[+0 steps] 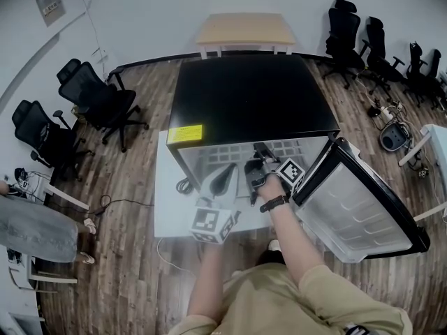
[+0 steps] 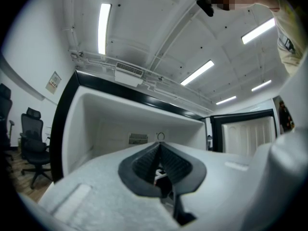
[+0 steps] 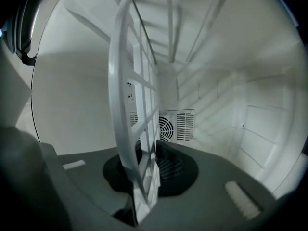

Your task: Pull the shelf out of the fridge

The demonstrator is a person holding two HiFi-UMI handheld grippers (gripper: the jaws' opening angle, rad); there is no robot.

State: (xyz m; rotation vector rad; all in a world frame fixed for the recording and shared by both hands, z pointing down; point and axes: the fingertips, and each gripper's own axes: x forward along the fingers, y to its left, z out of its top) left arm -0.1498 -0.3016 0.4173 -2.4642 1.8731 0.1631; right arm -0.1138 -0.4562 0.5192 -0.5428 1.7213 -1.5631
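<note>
A black fridge [image 1: 248, 93] stands with its door [image 1: 360, 208] swung open to the right. Its white grid shelf [image 1: 230, 152] shows at the open front. In the right gripper view the shelf [image 3: 132, 109] appears edge-on, running back toward the rear fan grille. My right gripper [image 3: 147, 170] is shut on its front rim; in the head view this gripper [image 1: 257, 165] is at the fridge opening. My left gripper [image 1: 222, 180] hangs just in front of the opening. Its jaws are shut with nothing between them [image 2: 160, 150], facing the white fridge cavity [image 2: 106, 124].
The fridge stands on a white mat [image 1: 167, 208] on a wooden floor. The open door blocks the right side. Office chairs [image 1: 105, 103] stand at the left, more chairs [image 1: 356, 40] at the back right, and a wooden table [image 1: 244, 30] behind the fridge.
</note>
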